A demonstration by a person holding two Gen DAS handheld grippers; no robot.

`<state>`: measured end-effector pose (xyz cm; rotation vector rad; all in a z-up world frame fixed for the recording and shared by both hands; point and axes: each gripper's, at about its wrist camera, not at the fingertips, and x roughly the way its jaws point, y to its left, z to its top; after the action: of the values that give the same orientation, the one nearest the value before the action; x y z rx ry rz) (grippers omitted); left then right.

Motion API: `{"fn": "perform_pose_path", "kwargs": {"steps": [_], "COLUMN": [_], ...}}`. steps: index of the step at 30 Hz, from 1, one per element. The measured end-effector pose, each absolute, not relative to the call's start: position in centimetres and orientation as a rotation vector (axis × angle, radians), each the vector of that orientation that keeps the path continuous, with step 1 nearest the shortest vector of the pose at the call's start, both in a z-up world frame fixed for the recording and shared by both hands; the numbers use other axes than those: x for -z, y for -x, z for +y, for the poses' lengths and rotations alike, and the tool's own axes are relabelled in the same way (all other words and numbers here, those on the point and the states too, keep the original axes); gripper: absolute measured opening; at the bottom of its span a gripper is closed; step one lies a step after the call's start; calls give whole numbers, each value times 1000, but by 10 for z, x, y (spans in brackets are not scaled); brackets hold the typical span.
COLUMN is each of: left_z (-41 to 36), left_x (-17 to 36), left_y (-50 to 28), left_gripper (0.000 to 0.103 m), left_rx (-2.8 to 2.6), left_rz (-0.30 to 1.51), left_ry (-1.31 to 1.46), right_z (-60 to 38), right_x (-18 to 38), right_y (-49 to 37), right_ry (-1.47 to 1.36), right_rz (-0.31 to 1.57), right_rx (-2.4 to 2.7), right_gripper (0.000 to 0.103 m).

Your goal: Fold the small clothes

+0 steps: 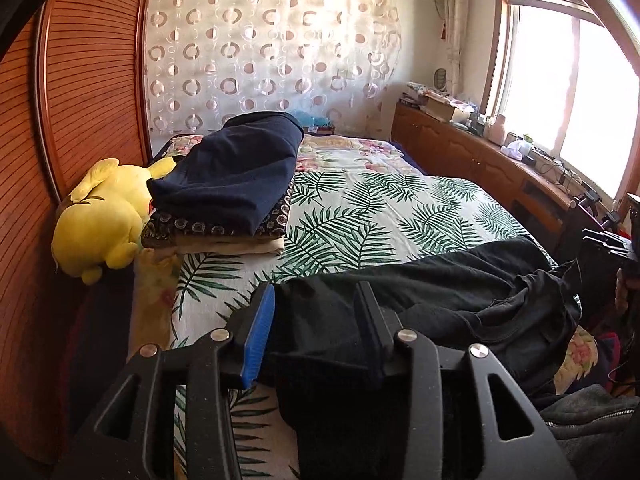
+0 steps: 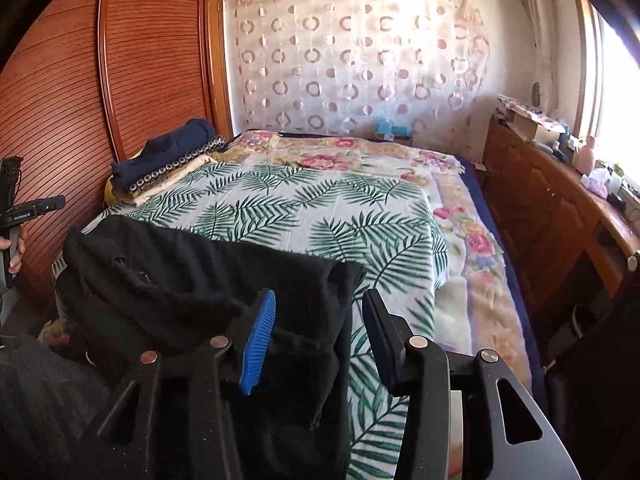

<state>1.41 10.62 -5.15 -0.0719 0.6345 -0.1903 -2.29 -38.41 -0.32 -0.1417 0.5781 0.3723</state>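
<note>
A black garment (image 1: 440, 292) lies rumpled across the near end of the bed. In the left wrist view my left gripper (image 1: 316, 292) is open over the garment's left end; cloth lies between the blue pad (image 1: 260, 332) and the black finger without being pinched. In the right wrist view my right gripper (image 2: 320, 296) is open over the same black garment (image 2: 180, 272) at its right edge, with leaf-print sheet showing beside the right finger. Each view catches the other gripper at its edge, the right gripper (image 1: 608, 240) and the left gripper (image 2: 16, 216) in a hand.
A stack of folded clothes (image 1: 228, 184), topped by a navy piece, sits at the bed's far left beside a yellow plush toy (image 1: 104, 216). The leaf-print sheet (image 1: 360, 208) covers the bed. A wooden wardrobe (image 1: 80, 100) stands left; a cluttered wooden cabinet (image 1: 480, 148) runs under the window.
</note>
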Motion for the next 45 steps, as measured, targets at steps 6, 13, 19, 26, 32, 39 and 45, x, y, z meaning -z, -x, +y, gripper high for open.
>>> {"fn": "perform_pose_path", "kwargs": {"steps": [6,13,19,26,32,39,45], "left_z": [104,103,108,110,110,112,109], "left_x": [49,54,71,101,122,134,137], "left_y": [-36,-72,-103,-126,-132,-129,-121], "left_gripper": [81,81,81,81,81,81,81], "left_rx": [197,188,176,136,114,130,154], "left_rz": [627,679,747,833,897,929,929], "left_ry": [59,23,11,-9,-21,0,-3], "right_z": [-374,-359,-345,-336,-335,-344,-344], "right_x": [22,44,47,59,69,72,74], "right_y": [5,-58,-82,-101,-109,-113,-116], "right_ry": [164,178,173,182,189,185,163], "right_rz": [594,654,706,770,829,858,866], "right_rx": [-373,-376,-367,-378,-374,-346,-379], "right_gripper": [48,48,48,49,53,68,68]}}
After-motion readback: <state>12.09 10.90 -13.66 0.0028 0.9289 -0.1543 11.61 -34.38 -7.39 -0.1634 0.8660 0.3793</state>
